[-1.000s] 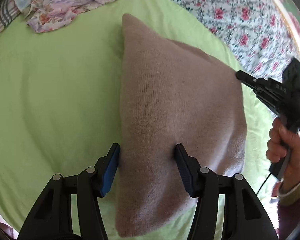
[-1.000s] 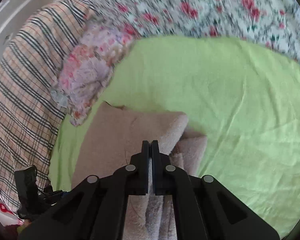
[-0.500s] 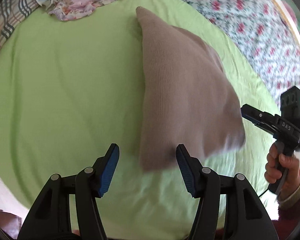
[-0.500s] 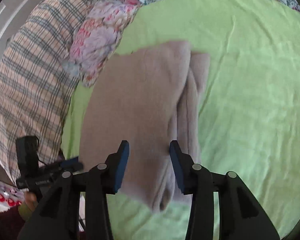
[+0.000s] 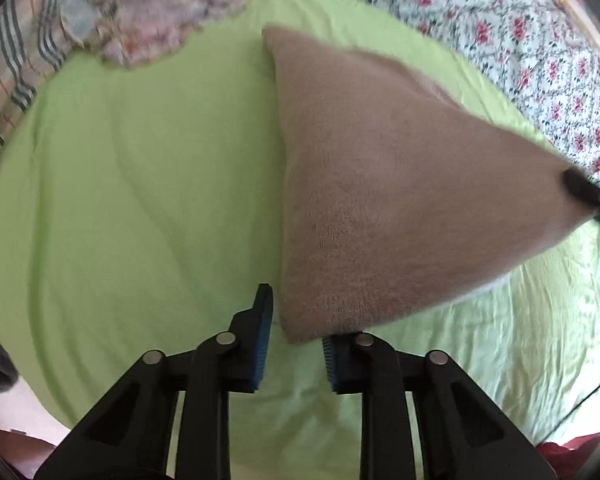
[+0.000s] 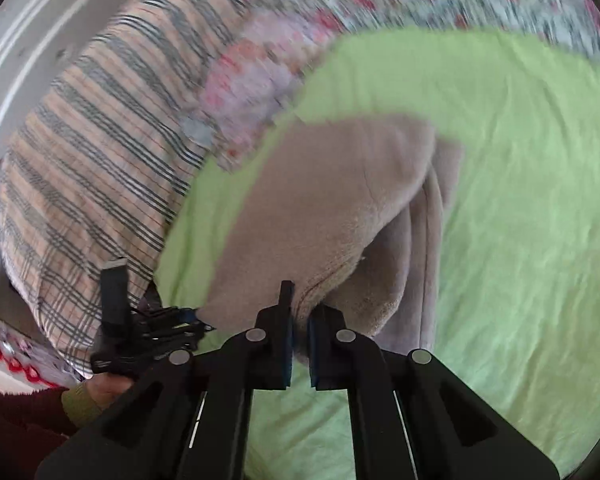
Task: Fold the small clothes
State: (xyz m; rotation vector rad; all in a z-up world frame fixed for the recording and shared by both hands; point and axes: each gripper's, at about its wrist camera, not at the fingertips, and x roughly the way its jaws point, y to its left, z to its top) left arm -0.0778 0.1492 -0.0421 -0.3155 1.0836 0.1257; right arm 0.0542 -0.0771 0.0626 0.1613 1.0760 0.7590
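Observation:
A folded beige knitted garment (image 5: 380,200) lies on the green sheet (image 5: 140,200). My left gripper (image 5: 296,320) is part open, its blue pads either side of the garment's near corner, which hangs just over the right pad. My right gripper (image 6: 300,316) has narrowed onto the garment's near edge (image 6: 328,216), with the thick folded cloth between its pads. In the left wrist view the right gripper's tip (image 5: 580,188) grips the garment's right corner and pulls it taut. The left gripper (image 6: 148,320) also shows in the right wrist view at the garment's left corner.
A crumpled floral garment (image 5: 160,12) lies at the far edge of the sheet. A plaid cloth (image 6: 92,160) covers the left side. A floral bedspread (image 5: 540,40) lies to the right.
The right gripper was shut a second ago, opened, and has now closed onto the garment's right corner. The left gripper's jaws have narrowed around the near left corner. The garment's right corner is now pulled outward.

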